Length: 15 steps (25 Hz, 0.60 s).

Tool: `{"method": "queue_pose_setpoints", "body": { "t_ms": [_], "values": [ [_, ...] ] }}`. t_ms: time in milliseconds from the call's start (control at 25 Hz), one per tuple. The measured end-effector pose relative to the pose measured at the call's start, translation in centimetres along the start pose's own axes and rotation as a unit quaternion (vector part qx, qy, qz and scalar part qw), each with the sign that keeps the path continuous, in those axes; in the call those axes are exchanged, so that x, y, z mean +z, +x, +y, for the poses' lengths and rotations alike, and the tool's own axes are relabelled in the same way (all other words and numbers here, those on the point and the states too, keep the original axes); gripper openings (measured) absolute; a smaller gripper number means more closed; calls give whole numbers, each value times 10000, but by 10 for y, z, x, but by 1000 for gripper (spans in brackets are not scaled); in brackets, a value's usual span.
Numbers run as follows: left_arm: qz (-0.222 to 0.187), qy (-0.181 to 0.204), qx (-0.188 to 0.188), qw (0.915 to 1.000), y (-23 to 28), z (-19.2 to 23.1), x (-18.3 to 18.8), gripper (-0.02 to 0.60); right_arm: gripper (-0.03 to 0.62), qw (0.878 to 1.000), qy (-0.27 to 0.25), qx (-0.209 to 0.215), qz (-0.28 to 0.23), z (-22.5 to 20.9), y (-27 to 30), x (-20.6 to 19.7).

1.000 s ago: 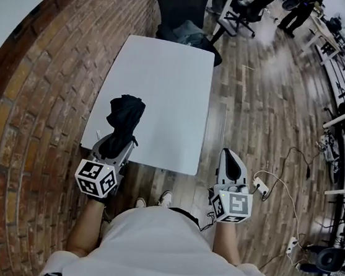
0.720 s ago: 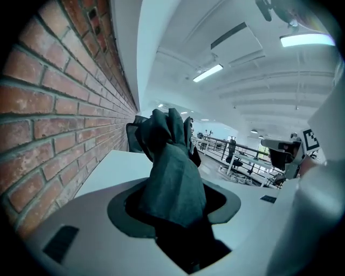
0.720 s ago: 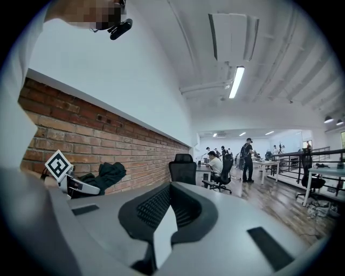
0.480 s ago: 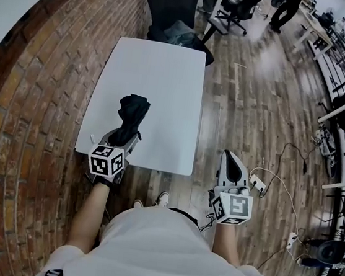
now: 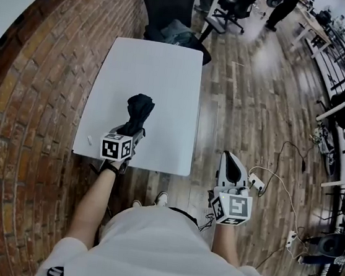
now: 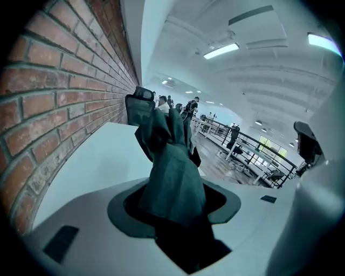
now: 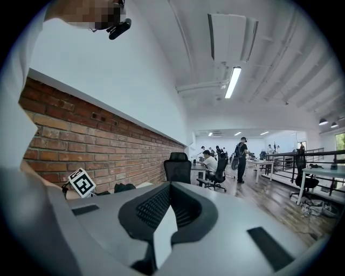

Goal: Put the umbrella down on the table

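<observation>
Right gripper (image 5: 233, 157), at 4 o'clock off the white rectangular tabletop (image 5: 173, 84): fingers closed together, empty. Left gripper (image 5: 133, 133), above the tabletop's near edge: fingers clamped on the dark folded fabric umbrella (image 5: 139, 111), which extends toward 12 o'clock over the tabletop; surface contact cannot be told. Black office chair (image 5: 170, 3) at the far end.

The left tool (image 5: 133, 134) grips a dark folded umbrella (image 5: 140, 108) above the white tabletop (image 5: 162, 70) (its tip maybe touching, hard to tell). The right tool (image 5: 233, 160) hangs beside the tabletop, over the wooden floor (image 5: 246, 99).
</observation>
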<state>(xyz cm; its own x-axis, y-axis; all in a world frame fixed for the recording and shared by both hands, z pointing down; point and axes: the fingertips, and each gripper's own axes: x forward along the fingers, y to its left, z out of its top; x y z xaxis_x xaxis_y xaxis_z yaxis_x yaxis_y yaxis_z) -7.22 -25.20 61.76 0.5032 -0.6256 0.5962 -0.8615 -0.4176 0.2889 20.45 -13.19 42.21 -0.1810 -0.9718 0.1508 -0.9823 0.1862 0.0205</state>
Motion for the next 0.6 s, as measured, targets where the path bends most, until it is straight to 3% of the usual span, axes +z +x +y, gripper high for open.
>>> {"method": "queue_pose_setpoints", "body": {
  "t_ms": [600],
  "values": [
    [403, -12, 193, 9990, 52, 15, -6, 233, 20, 9999, -31, -129, 88, -17, 2, -4]
  ]
}}
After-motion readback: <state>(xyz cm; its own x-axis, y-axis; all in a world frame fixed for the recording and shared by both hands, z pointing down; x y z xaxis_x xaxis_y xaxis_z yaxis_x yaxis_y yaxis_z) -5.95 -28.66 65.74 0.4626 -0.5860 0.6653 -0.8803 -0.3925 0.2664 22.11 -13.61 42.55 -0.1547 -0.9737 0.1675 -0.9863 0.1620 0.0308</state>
